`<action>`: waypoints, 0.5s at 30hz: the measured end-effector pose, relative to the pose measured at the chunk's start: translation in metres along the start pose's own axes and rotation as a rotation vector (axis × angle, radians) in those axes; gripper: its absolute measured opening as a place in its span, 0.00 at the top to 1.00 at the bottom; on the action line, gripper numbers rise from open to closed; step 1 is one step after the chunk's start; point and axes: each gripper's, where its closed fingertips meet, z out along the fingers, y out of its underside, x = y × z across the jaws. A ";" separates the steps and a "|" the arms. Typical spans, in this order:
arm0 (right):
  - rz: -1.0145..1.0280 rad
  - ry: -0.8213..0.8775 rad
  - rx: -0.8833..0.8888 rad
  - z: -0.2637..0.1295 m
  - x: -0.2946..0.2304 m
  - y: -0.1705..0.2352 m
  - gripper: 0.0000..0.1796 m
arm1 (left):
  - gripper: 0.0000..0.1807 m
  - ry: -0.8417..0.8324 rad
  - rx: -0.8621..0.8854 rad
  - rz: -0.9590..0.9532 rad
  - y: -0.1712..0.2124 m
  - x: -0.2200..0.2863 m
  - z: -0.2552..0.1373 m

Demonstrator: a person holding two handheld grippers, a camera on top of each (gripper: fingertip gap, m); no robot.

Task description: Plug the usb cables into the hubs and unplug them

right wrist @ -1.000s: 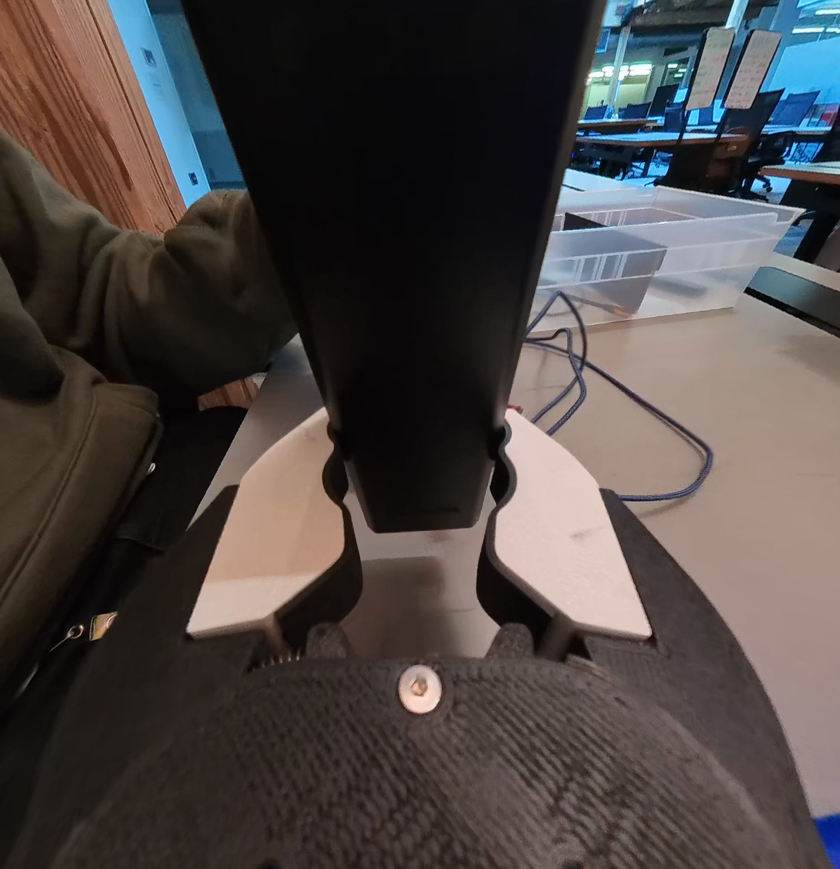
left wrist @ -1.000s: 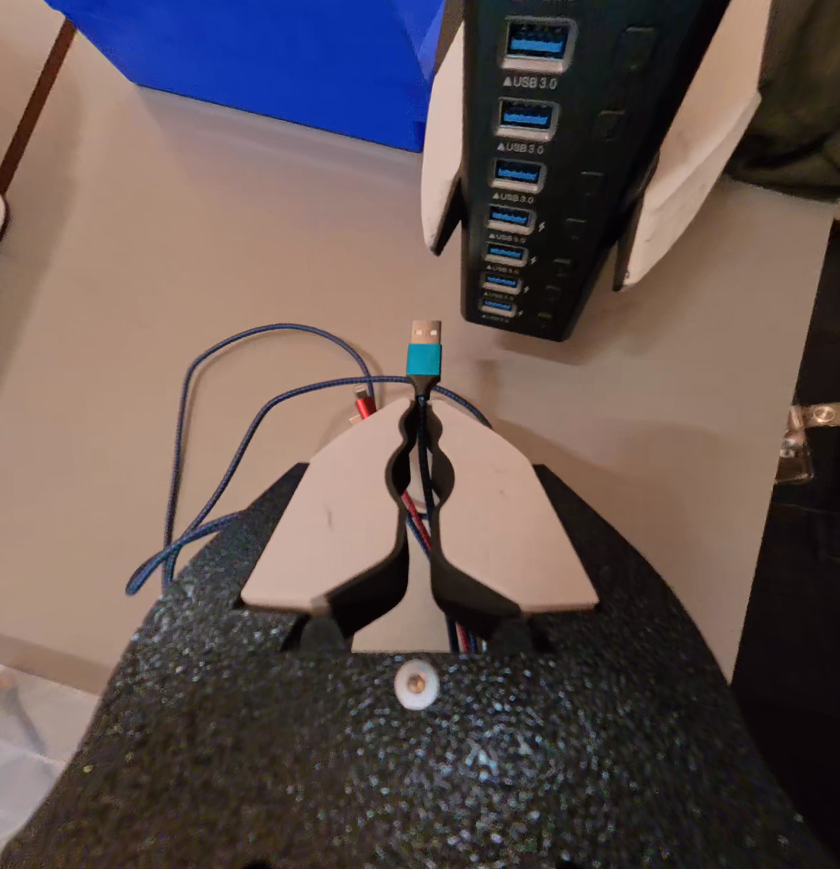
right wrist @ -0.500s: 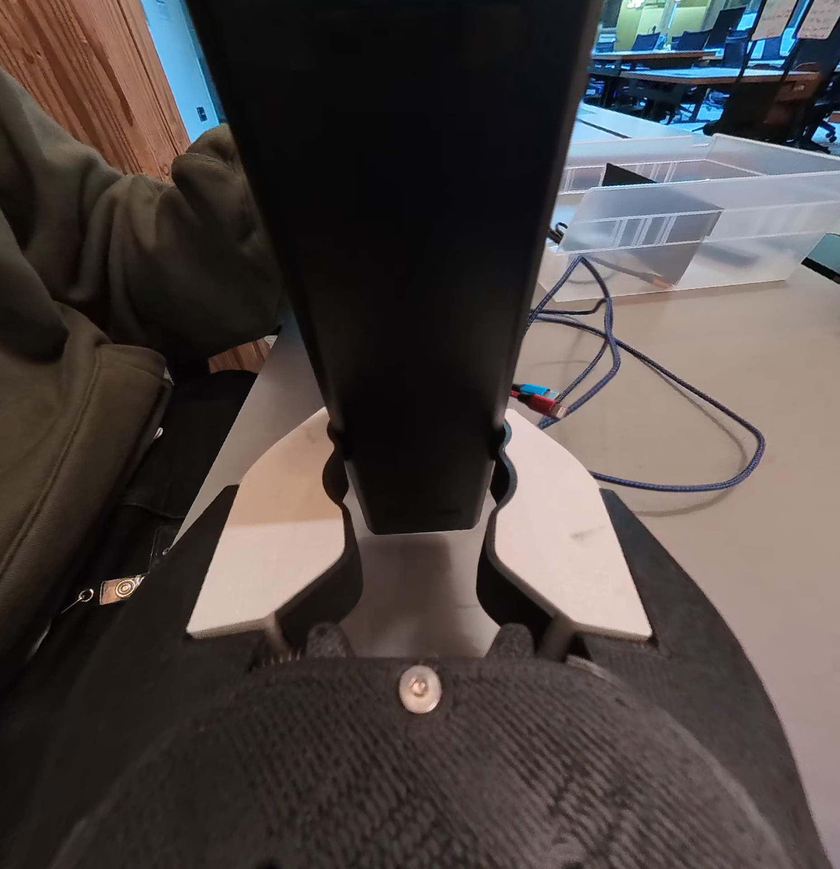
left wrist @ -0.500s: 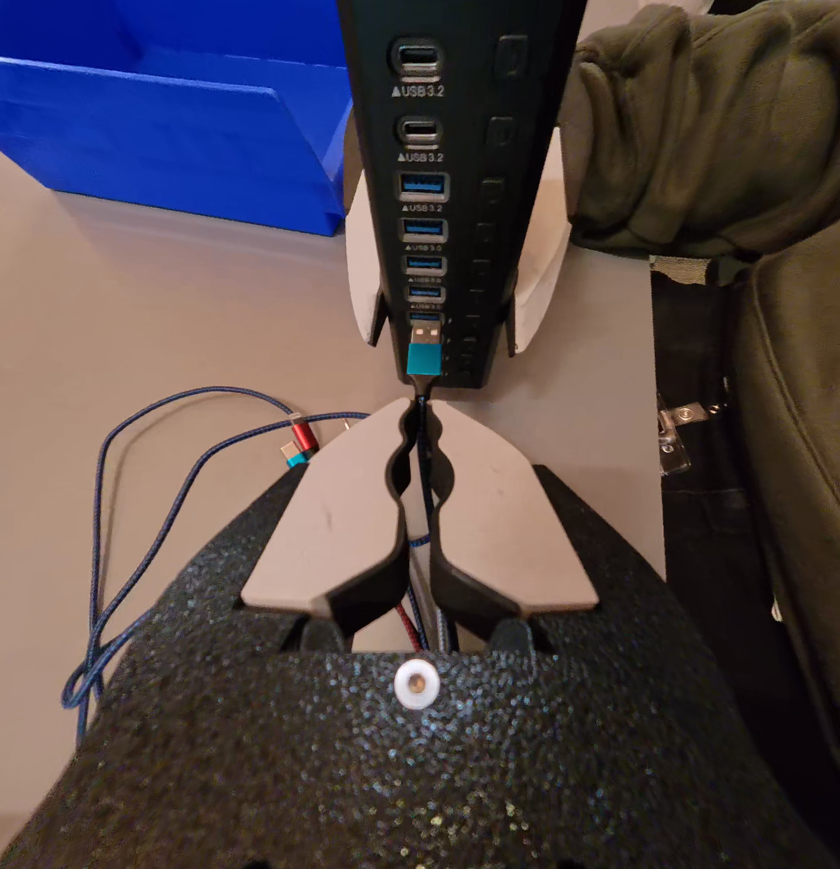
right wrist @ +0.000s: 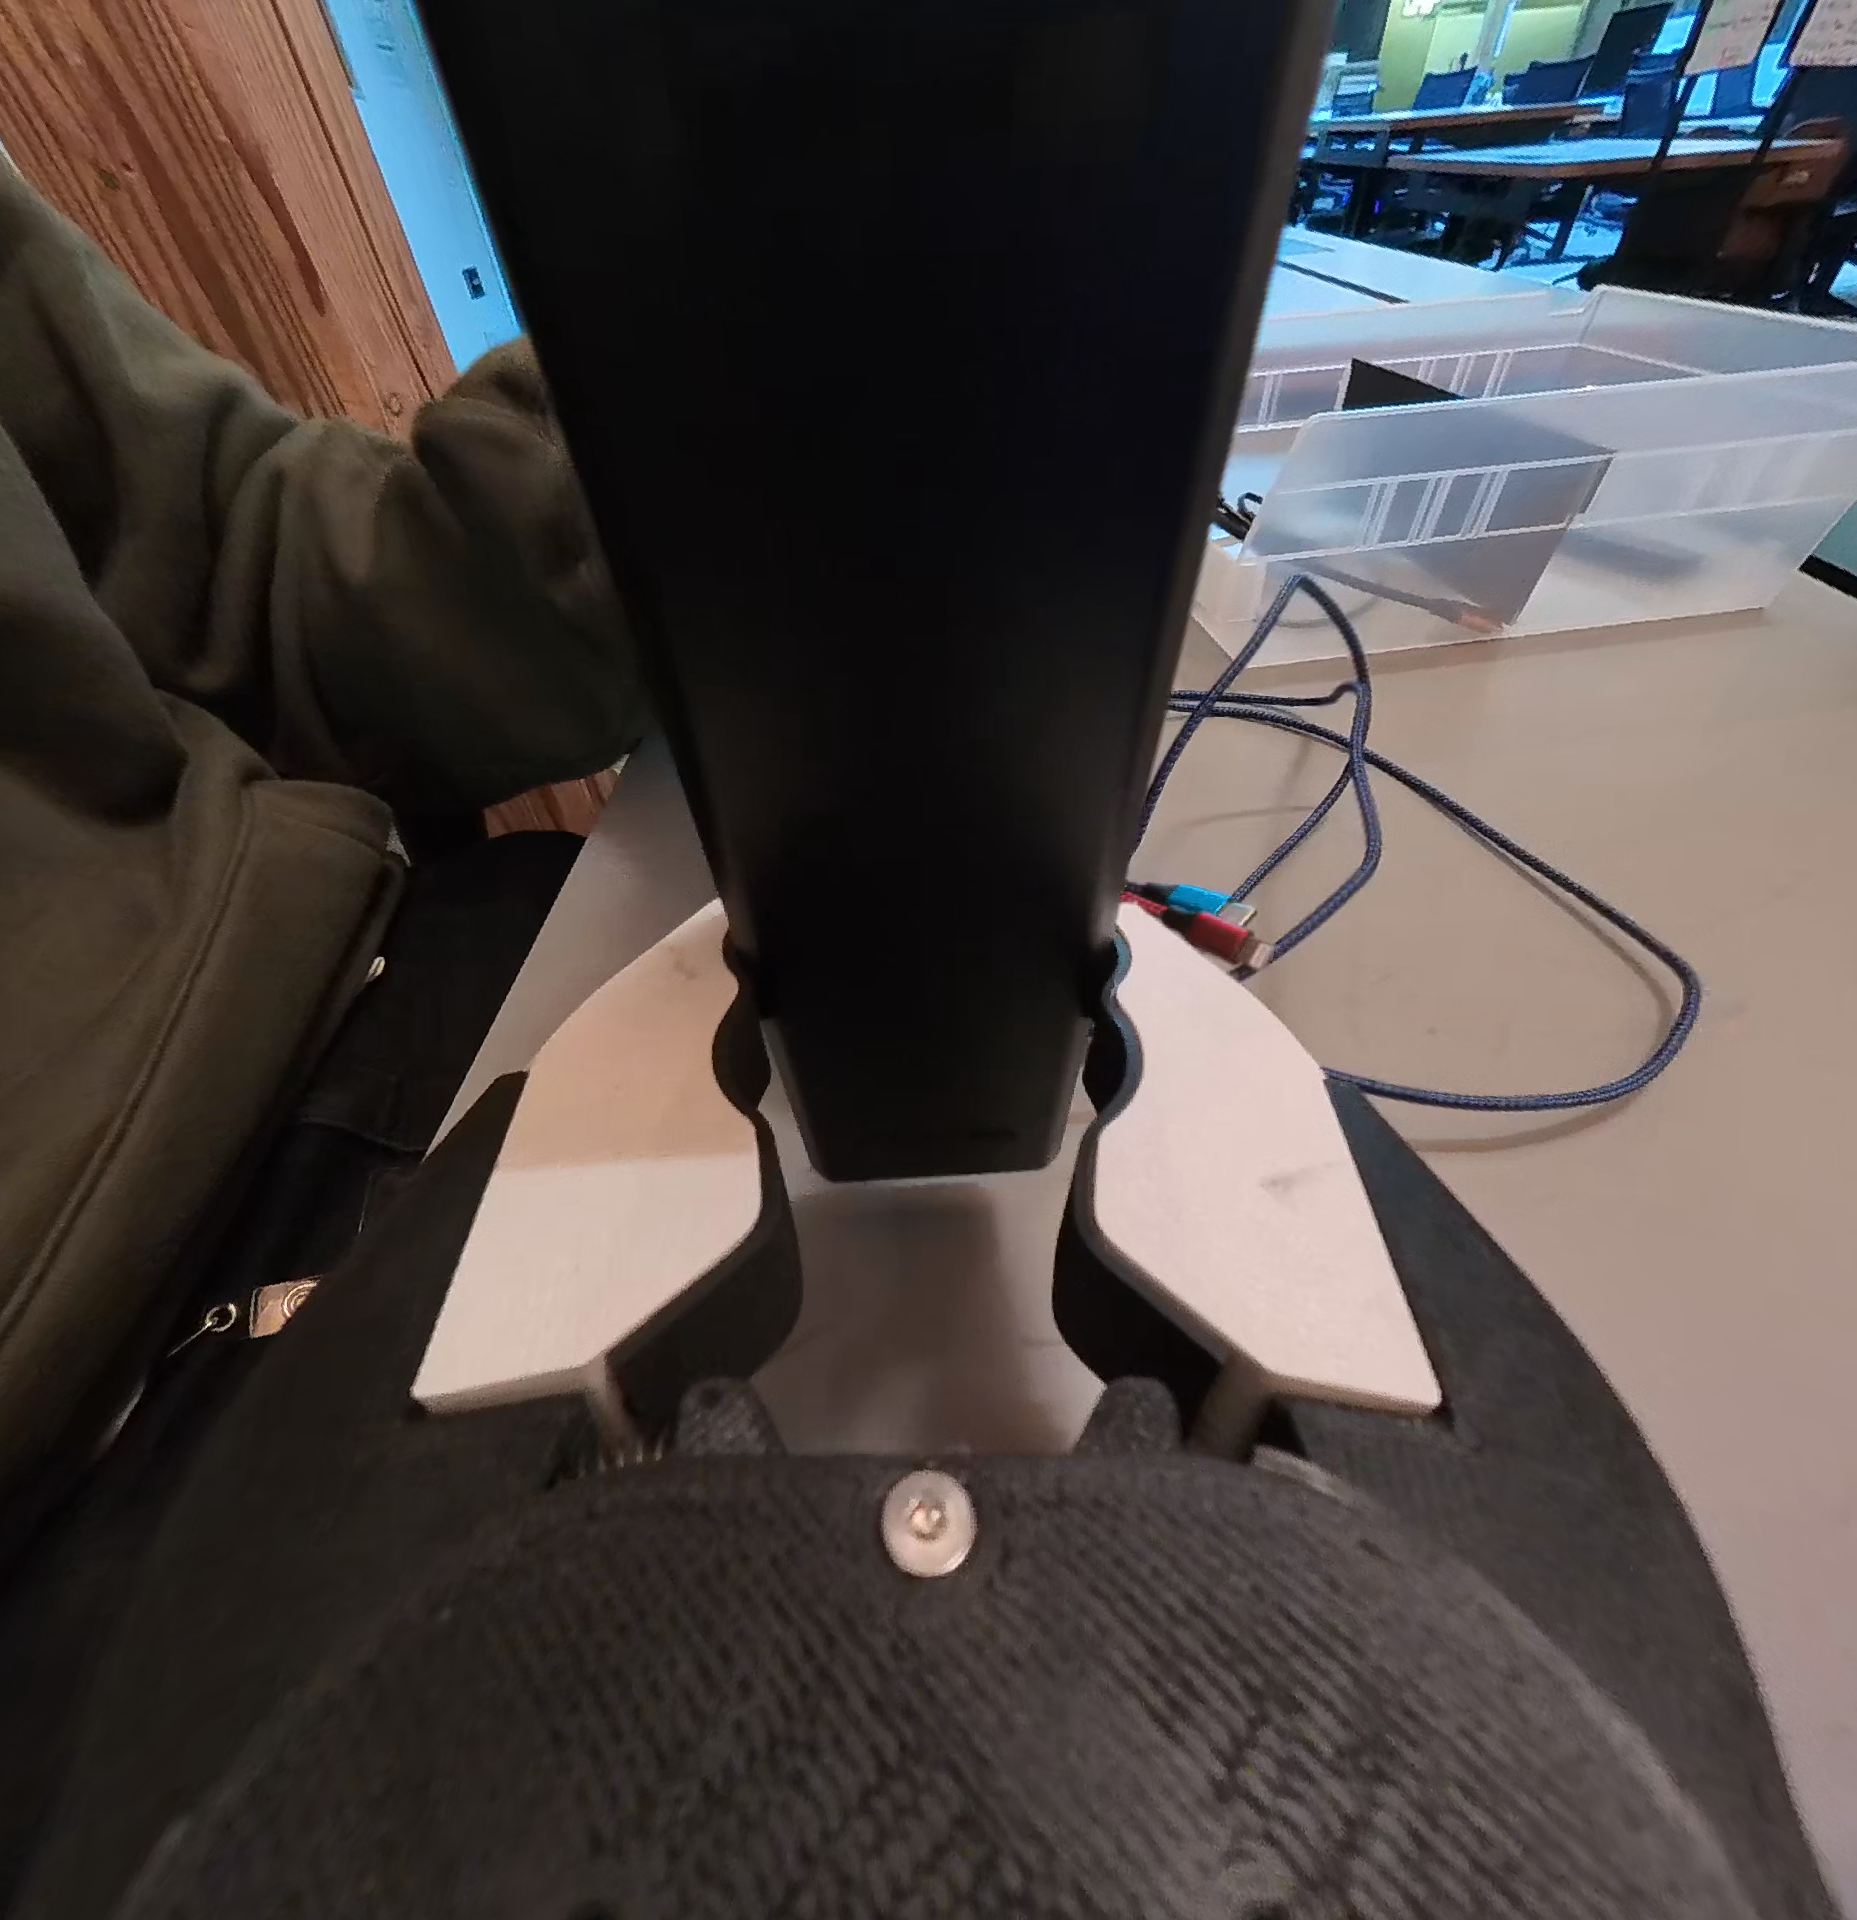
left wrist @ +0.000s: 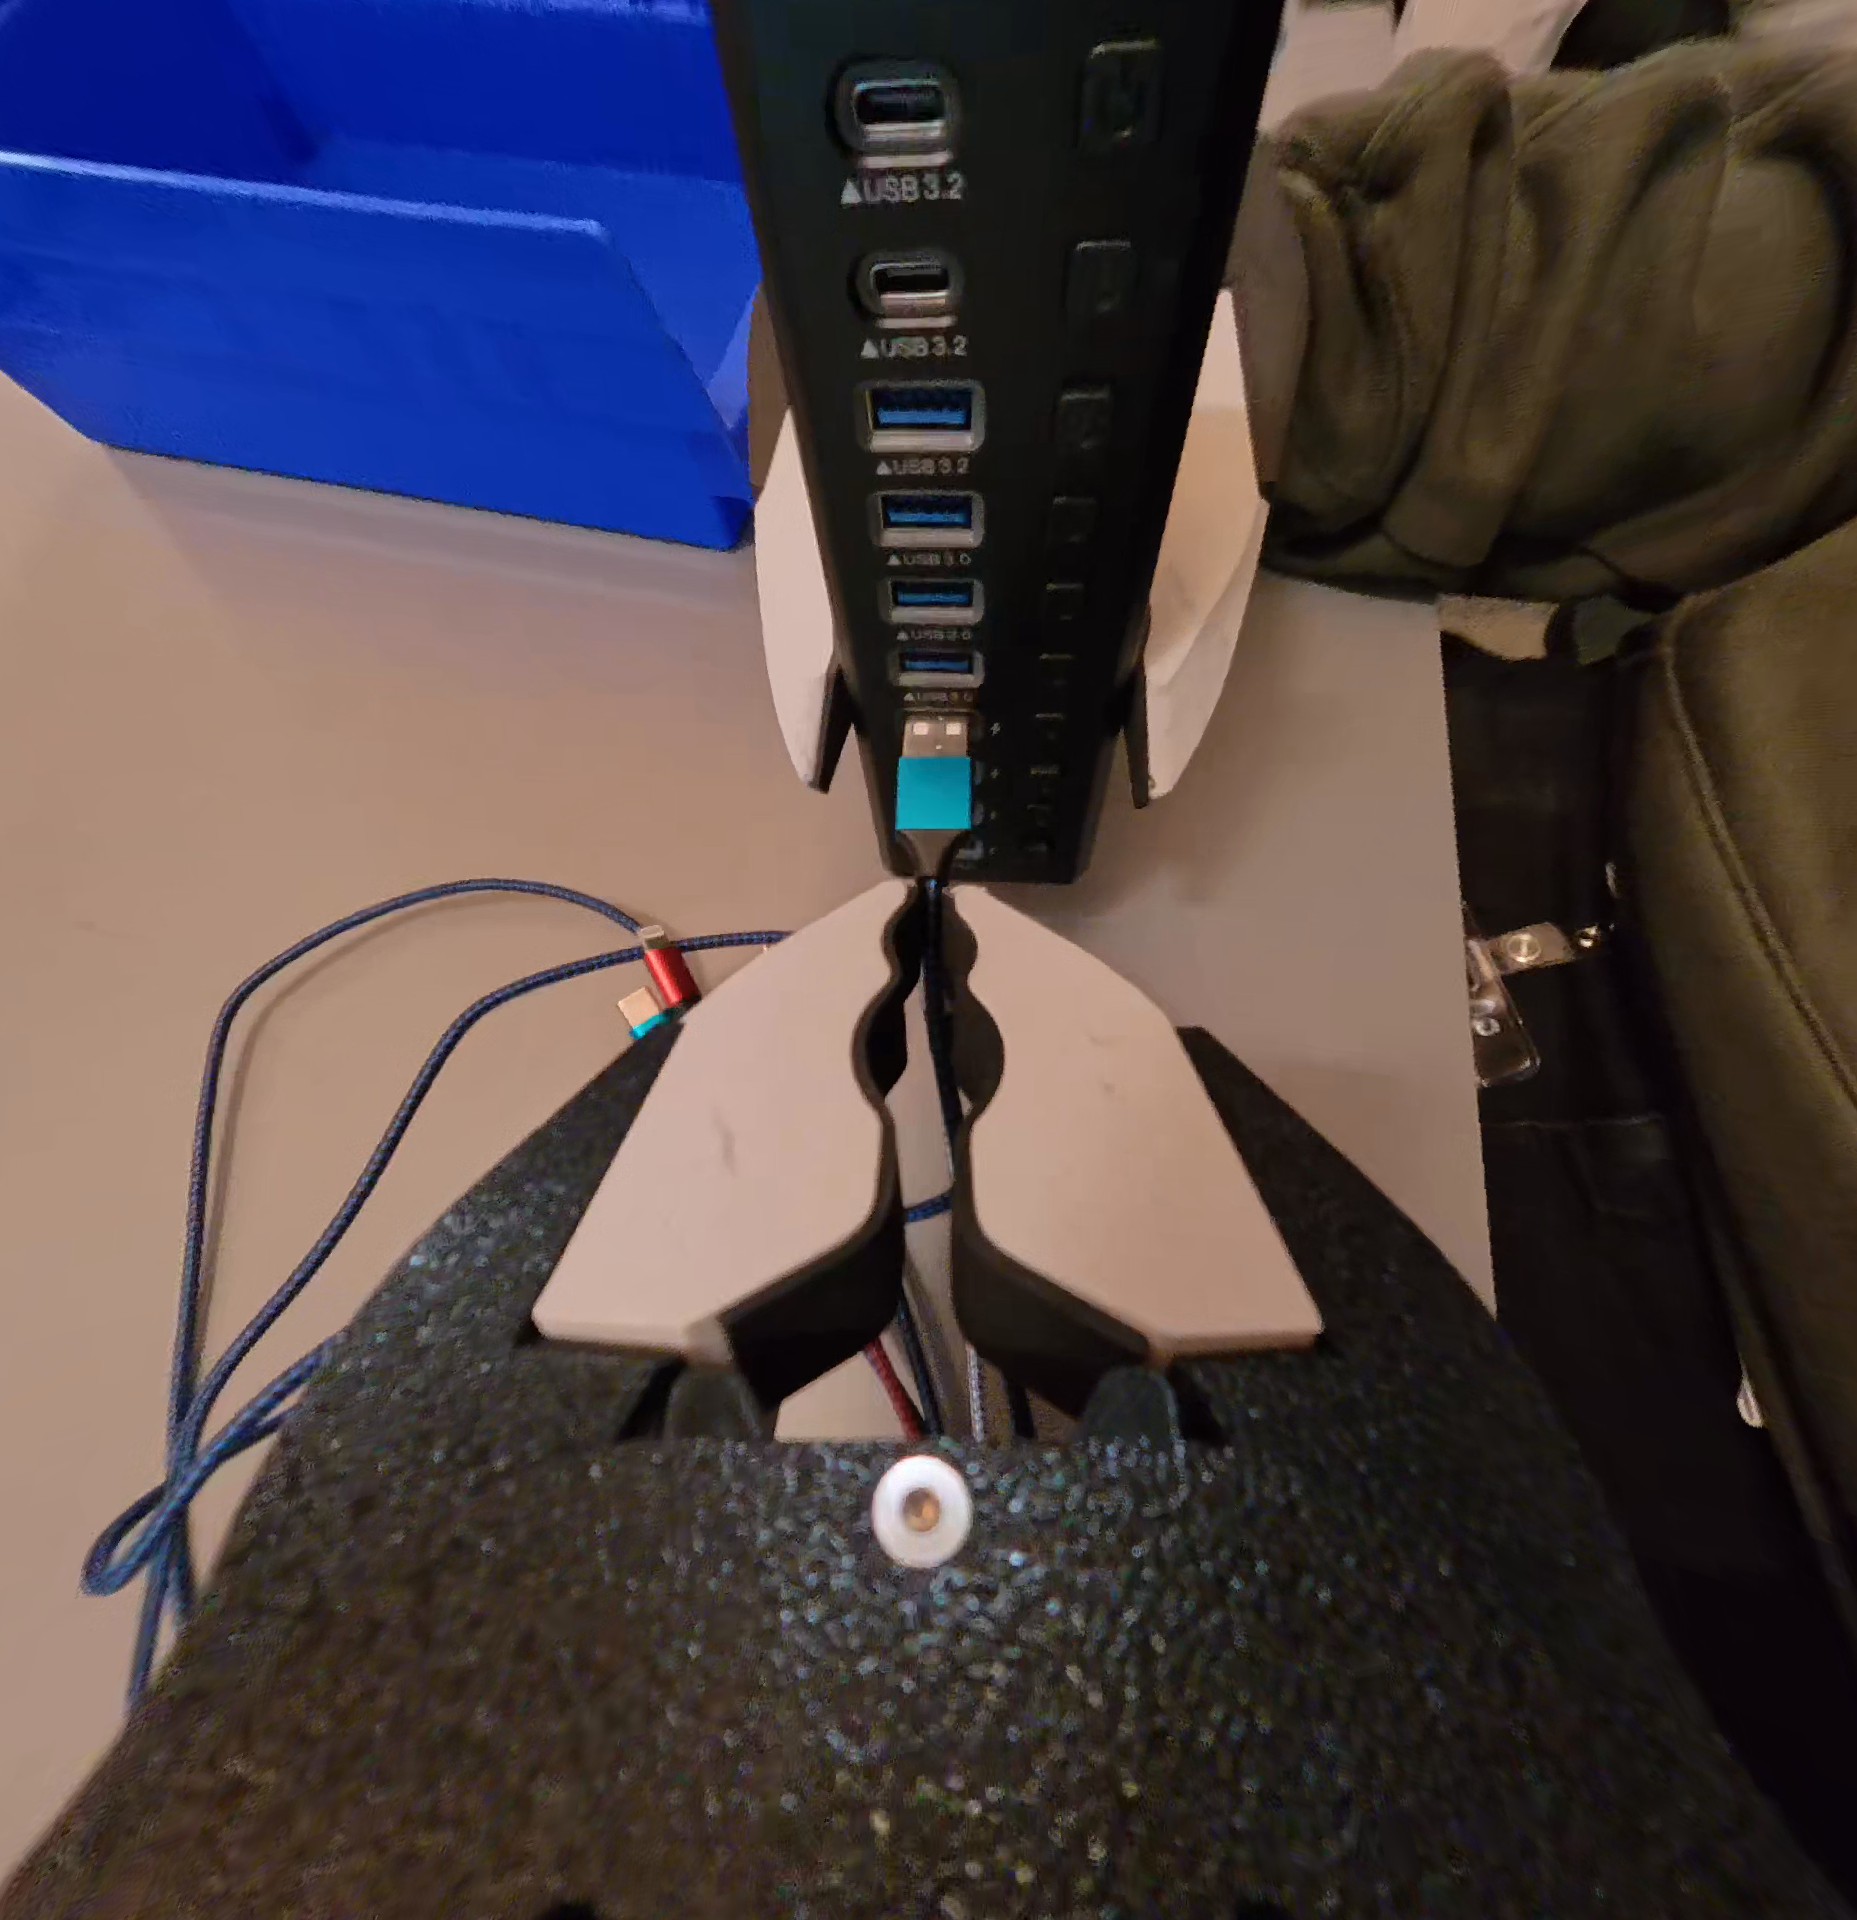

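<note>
My left gripper (left wrist: 930,902) is shut on a blue braided USB cable just behind its teal-collared USB-A plug (left wrist: 934,779). The plug's metal tip lies over a lower port of a long black USB hub (left wrist: 1007,416); whether it is inside the port I cannot tell. My right gripper (right wrist: 919,971) is shut on the near end of that hub (right wrist: 882,520), which fills the middle of the right wrist view; its white fingers (left wrist: 794,623) show behind the hub in the left wrist view. The cable's other ends, red (left wrist: 666,961) and teal (left wrist: 643,1013), lie on the table.
A blue bin (left wrist: 332,260) stands at the back left. A clear plastic tray (right wrist: 1526,468) stands on the grey table (left wrist: 384,727), with loose blue cable loops (right wrist: 1475,883) in front of it. A person's olive sleeve (left wrist: 1526,312) and dark clothing are at the table's edge. The grippers are tip to tip, or close to it.
The hub and the plug have come together: a second ago the plug was clear below the hub, now its tip lies over a lower port. The loose cable has shifted on the table.
</note>
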 end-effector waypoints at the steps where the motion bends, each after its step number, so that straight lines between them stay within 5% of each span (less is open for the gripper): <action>1: 0.001 0.002 0.004 0.000 0.000 -0.001 0.66 | 0.99 0.013 0.037 -0.006 -0.002 -0.001 0.000; 7: 0.013 -0.001 0.065 -0.007 0.001 -0.007 0.66 | 0.97 0.072 0.233 -0.028 -0.012 -0.003 0.002; 15: 0.013 -0.015 0.059 -0.006 0.000 -0.007 0.66 | 0.92 0.059 0.261 -0.002 -0.017 -0.001 0.006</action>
